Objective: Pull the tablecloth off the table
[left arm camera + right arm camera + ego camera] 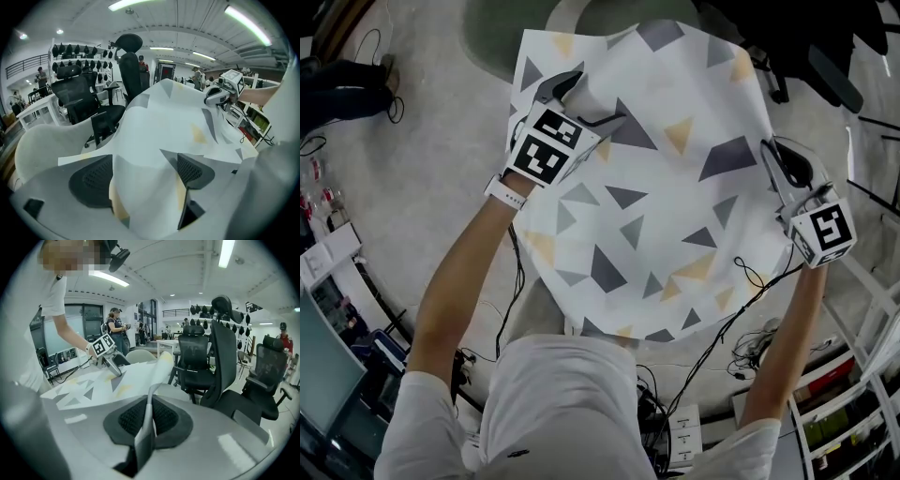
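The tablecloth (656,187) fills the middle of my head view. It is a white sheet with grey and yellow triangles, spread in the air between the two grippers and hanging over the floor rather than lying on anything. I judge the pull-off is all but finished, and what remains is dealing with the lifted cloth.

The left gripper (586,101) sits at the cloth's far left corner with its jaws spread as wide as they go. A fold of cloth lies loose between its pads (91,180), not pressed by either, so it has hold of nothing. The right gripper (780,159), at the cloth's right edge, is closed tight with the hem pinched flat between its jaws. To my eye that single pinch is the only real grip on the sheet.

Next I would either close the left on that fold or draw it clear of the cloth and let the right carry the sheet away, moving gently.

I cannot pick out the table itself. A rounded grey-green shape (502,37) beyond the cloth's far edge could be a tabletop or a chair seat. Whatever lies beneath the cloth is covered, and its near hem runs under the person's shirt.
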{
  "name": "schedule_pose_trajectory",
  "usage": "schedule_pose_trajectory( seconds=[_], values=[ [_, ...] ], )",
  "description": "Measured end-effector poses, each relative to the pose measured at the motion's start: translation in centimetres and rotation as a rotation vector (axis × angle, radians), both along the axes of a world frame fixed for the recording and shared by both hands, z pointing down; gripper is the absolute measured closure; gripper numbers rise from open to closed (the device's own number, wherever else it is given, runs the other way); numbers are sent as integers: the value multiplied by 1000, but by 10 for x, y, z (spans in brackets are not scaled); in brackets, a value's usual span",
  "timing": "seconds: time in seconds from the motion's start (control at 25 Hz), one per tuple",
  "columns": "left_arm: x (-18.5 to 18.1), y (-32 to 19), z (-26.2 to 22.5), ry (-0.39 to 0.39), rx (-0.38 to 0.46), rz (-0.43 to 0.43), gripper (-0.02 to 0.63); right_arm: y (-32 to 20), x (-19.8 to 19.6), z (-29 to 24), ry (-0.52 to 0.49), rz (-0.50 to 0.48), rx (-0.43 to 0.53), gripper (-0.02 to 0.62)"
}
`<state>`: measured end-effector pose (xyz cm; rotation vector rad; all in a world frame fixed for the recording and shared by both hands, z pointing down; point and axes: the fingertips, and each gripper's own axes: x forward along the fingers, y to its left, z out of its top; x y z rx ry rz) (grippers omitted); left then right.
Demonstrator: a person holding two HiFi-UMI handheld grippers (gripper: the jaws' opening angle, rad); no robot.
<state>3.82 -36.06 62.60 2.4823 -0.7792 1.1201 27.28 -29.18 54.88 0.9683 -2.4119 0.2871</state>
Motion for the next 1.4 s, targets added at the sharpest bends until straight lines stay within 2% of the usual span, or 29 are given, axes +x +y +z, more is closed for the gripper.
schedule_pose_trajectory(
  seconds=[0.12,0.4,0.56,0.88,1.4],
  values=[
    [2,-1,6,9,-29,16,196,2,-1,0,1,4,8,565],
    [0,-1,20,28,-83,-13,202,2,-5,2,16,4,22,566],
    [5,6,17,31,-108,6,307,2,-5,2,22,18,20,567],
    [3,19,-11,31,-31,-2,427,5,-10,-9,25,91,0,568],
    [-7,48,-64,106,2,-47,534,27,-23,-43,61,255,-9,568]
  ],
)
